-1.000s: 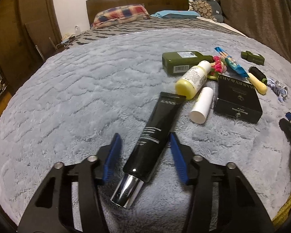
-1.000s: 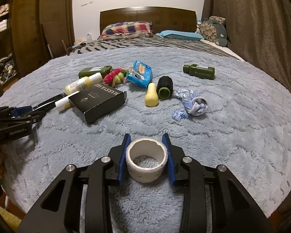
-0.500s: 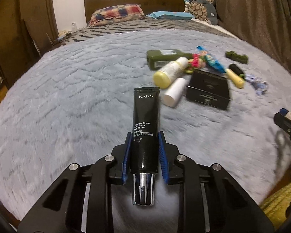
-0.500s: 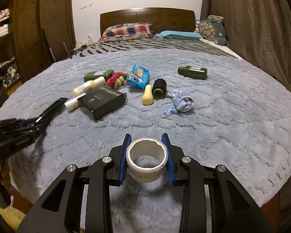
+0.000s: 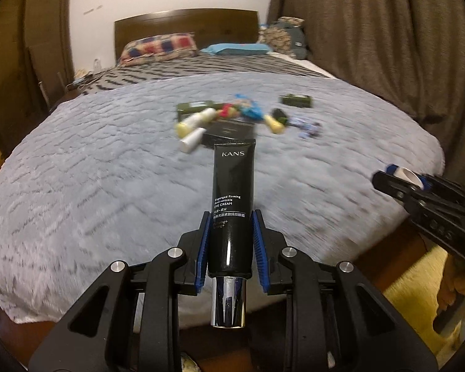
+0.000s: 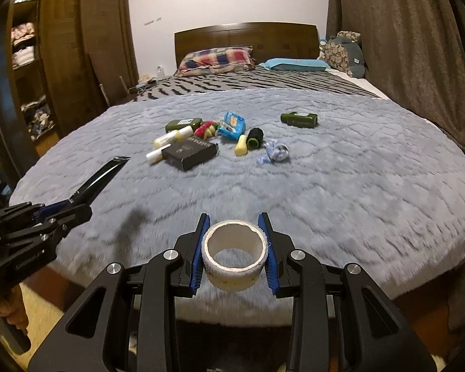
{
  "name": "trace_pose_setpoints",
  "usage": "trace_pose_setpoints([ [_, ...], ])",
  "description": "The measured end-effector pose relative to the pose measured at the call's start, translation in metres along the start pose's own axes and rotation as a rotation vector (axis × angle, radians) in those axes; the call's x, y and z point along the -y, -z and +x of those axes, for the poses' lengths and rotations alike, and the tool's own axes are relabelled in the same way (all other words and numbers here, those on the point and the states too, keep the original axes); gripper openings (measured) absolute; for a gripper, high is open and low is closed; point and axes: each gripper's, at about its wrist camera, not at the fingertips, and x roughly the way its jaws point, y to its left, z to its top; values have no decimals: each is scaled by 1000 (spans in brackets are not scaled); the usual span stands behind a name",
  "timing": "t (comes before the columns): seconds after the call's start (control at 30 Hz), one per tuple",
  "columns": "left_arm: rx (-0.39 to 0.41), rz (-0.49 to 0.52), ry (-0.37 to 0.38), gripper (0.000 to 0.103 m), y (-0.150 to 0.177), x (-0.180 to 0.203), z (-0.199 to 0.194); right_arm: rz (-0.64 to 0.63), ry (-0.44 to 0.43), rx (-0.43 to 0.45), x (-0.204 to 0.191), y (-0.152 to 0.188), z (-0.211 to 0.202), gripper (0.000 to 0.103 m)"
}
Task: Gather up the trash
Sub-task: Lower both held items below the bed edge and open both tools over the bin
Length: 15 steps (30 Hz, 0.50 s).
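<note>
My left gripper (image 5: 231,226) is shut on a black eye-cream tube (image 5: 232,198) with a chrome cap, held lifted above the near edge of the grey blanket (image 5: 93,179). My right gripper (image 6: 235,232) is shut on a white tape roll core (image 6: 234,255), also raised over the bed's near edge. In the right wrist view the left gripper (image 6: 74,204) shows at the left with the tube (image 6: 102,175) sticking out. In the left wrist view the right gripper (image 5: 400,179) shows at the right with the roll (image 5: 407,177).
A cluster lies mid-bed: black box (image 6: 190,153), yellow bottle (image 6: 172,137), white tube (image 6: 156,155), green bottles (image 6: 183,125) (image 6: 299,120), blue packet (image 6: 232,125), black spool (image 6: 254,138), crumpled wrapper (image 6: 276,152). Wardrobe (image 6: 77,46) stands left, curtain (image 6: 418,46) right. Yellow floor mat (image 5: 418,279) below.
The left gripper closed on the black tube and lifted it off the blanket, pulling back past the bed's edge. The right gripper also drew back and up with the roll.
</note>
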Motion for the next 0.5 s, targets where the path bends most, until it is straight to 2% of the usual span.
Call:
trace_pose_setpoints([
  [0.2, -33, -7, 58, 24, 30, 21, -16, 4, 27, -18, 8, 21, -22, 33],
  [0.4, -112, 13, 115, 24, 59, 40, -15, 0, 37, -107, 7, 53, -14, 33],
  [0.5, -178, 25, 142, 24, 74, 50, -4, -5, 29, -157, 5, 67, -8, 33],
])
